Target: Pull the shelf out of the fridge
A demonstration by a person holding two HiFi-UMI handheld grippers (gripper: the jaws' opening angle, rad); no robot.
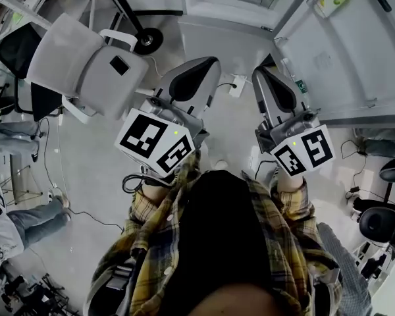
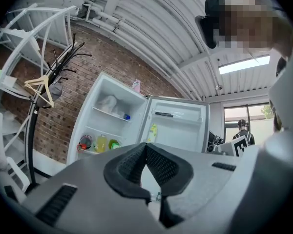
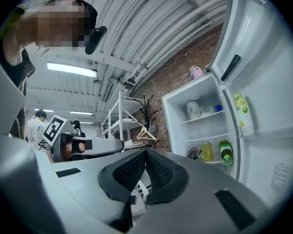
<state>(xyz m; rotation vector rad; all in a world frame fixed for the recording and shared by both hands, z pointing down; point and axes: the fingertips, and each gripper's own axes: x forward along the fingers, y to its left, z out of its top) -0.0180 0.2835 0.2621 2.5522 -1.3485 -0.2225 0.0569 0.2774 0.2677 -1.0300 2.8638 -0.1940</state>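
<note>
Brick wall [image 2: 63, 123]; corrugated white ceiling [image 2: 151, 28], strip light [image 3: 72, 70] lit. Pale floor [image 1: 92, 170]. Grey chair [image 1: 85, 64]; coat stand [image 2: 63, 65].

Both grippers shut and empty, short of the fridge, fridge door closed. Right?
Wrong on the door: the left gripper view shows the fridge door swung open, with a shelf inside the fridge in sight. The rest holds: the left gripper and right gripper are shut and empty, short of the fridge.
</note>
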